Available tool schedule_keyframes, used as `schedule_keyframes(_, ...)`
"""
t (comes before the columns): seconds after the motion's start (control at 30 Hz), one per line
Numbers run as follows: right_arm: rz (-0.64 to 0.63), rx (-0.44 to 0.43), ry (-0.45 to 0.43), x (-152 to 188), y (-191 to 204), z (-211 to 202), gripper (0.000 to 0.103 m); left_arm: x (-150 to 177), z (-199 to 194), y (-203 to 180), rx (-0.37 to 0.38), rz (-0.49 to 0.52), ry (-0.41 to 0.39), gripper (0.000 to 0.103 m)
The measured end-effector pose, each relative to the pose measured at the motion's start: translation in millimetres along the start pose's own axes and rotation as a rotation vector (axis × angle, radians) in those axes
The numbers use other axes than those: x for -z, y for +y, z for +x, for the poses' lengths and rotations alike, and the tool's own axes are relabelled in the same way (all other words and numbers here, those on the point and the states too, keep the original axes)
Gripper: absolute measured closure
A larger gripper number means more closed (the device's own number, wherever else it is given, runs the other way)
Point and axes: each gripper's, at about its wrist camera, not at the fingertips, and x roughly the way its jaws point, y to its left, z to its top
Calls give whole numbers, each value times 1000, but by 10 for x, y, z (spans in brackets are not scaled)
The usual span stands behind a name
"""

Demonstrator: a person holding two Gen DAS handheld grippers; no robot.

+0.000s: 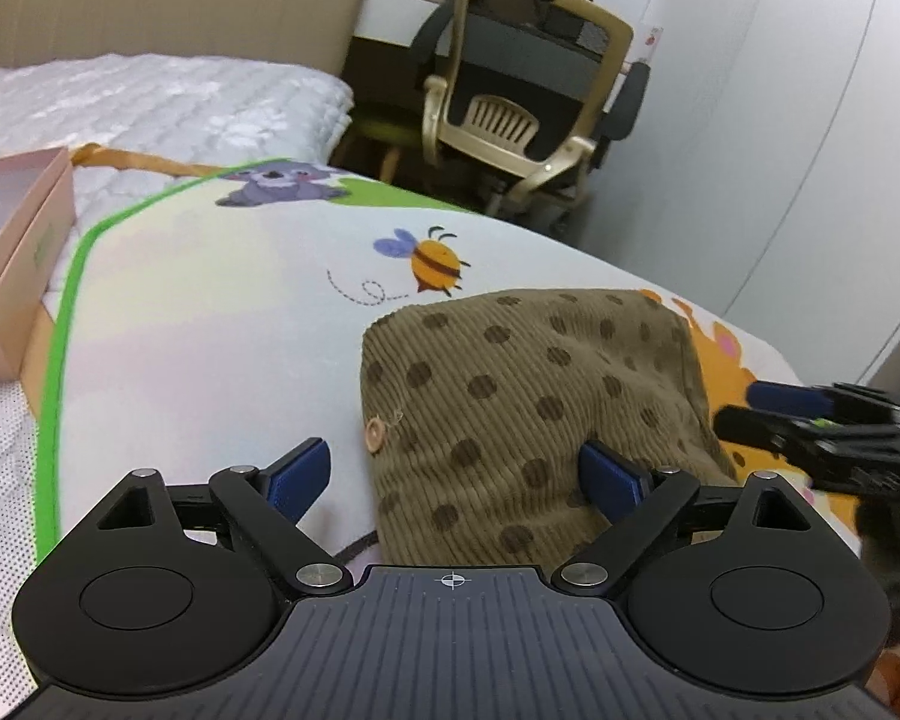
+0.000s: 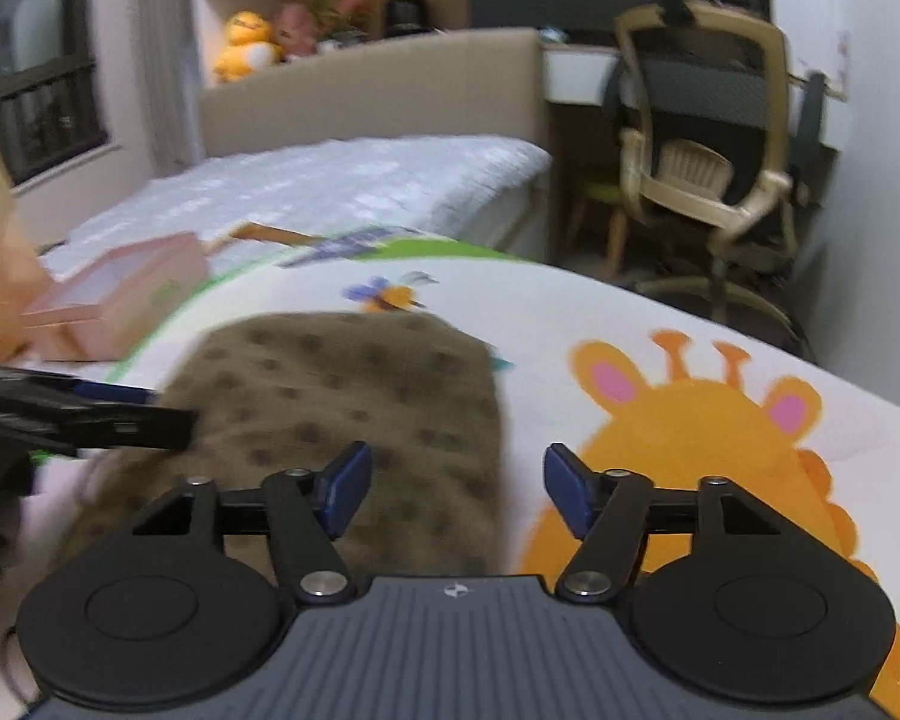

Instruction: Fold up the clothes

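An olive-brown corduroy garment with dark polka dots [image 1: 528, 402] lies folded into a compact bundle on a white cartoon-print mat [image 1: 210, 312]; a small wooden button shows at its left edge. My left gripper [image 1: 456, 474] is open, straddling the garment's near left edge, with the right finger over the cloth and the left over the mat. My right gripper [image 2: 456, 489] is also open, straddling the garment's [image 2: 342, 402] right edge. Each gripper shows at the side of the other's view: the right gripper [image 1: 810, 420] and the left gripper [image 2: 90, 414].
A pink open box [image 1: 12, 252] sits on the mat's far left side. Behind the mat lies a white quilted bed [image 1: 150, 102] with a beige headboard. A beige office chair [image 1: 528, 90] stands past the bed's right edge, by a desk and white wall.
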Motion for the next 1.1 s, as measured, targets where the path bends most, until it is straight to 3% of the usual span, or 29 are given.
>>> schedule_keyframes(0.1, -39, -34, -17, 2, 129, -76, 21, 57, -75, -43, -6, 6, 1, 10)
schedule_keyframes(0.2, -85, 4, 48, 181, 224, 95, 20, 169, -203, -120, -15, 35, -1, 12)
schedule_keyframes(0.4, 9, -44, 35, 260, 82, -31, 20, 440, -426, -224, -59, 100, 8, 10)
schedule_keyframes(0.7, 63, -60, 72, 561, 39, -219, 18, 631, -569, -256, -34, 95, 39, 10)
schedule_keyframes(0.87, 21, -100, 80, 666, 87, -377, 15, 838, -604, -322, 6, 121, 78, 10)
schedule_keyframes(1.1, -58, -56, 89, 693, 211, -198, 9, 741, -484, -316, -58, 147, 76, 8)
